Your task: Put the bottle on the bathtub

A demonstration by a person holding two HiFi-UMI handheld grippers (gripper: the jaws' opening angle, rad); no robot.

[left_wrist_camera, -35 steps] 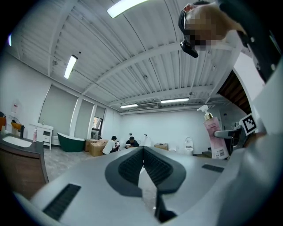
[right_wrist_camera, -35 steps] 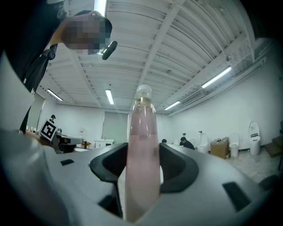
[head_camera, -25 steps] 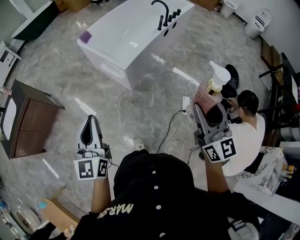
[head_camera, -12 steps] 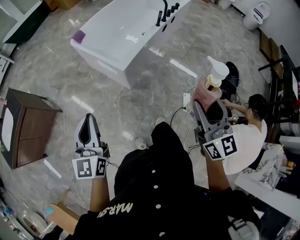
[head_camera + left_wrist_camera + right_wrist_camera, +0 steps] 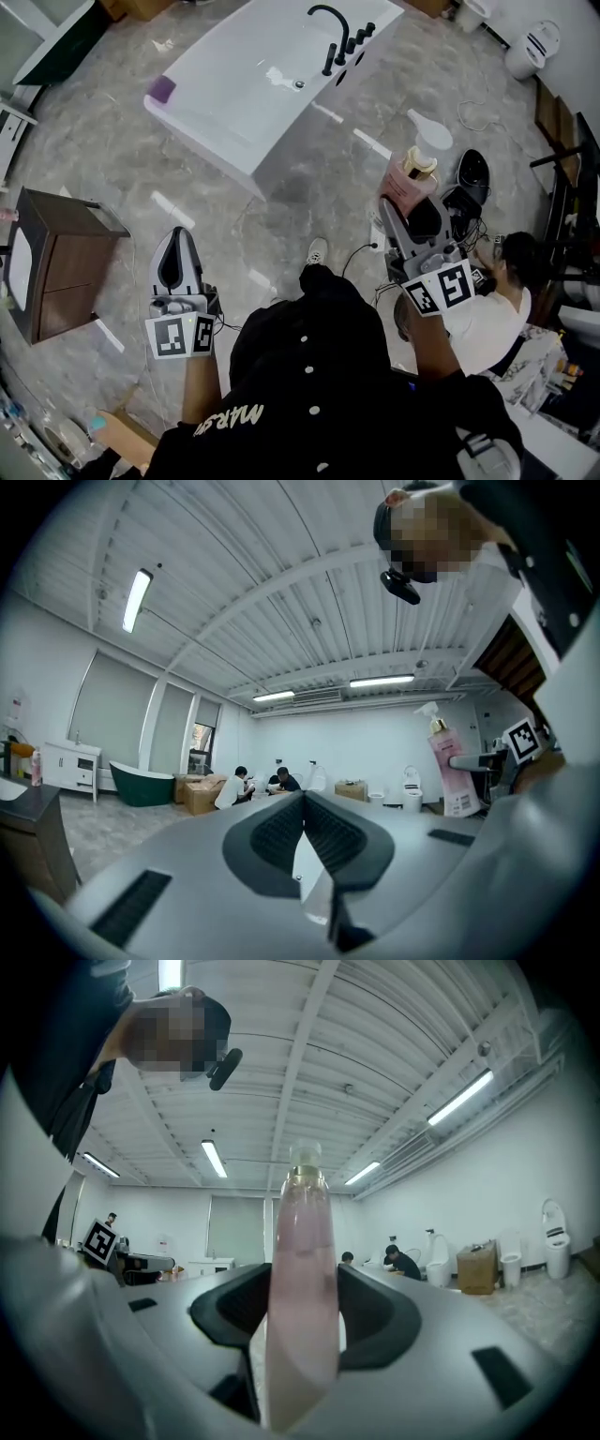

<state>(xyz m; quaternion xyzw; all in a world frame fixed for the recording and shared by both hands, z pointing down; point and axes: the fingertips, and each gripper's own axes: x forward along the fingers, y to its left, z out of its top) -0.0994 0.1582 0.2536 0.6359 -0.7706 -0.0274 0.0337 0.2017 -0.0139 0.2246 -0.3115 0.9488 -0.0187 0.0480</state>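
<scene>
Bathtub [image 5: 234,84] sits slightly lower and nearer in head view than a second ago: you step toward it. Bottle [image 5: 408,186] upright, same clamp in your right gripper [image 5: 411,211], well short of bathtub. Left gripper [image 5: 178,246] clenched, empty, also short of bathtub. Judgement: carry phase, placement on bathtub rim not yet begun.

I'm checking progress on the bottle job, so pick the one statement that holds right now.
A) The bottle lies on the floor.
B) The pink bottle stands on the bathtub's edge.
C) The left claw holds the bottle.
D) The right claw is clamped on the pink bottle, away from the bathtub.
D: the right claw is closed on the pink bottle, held above the floor short of the bathtub. The left claw is shut and empty.
</scene>
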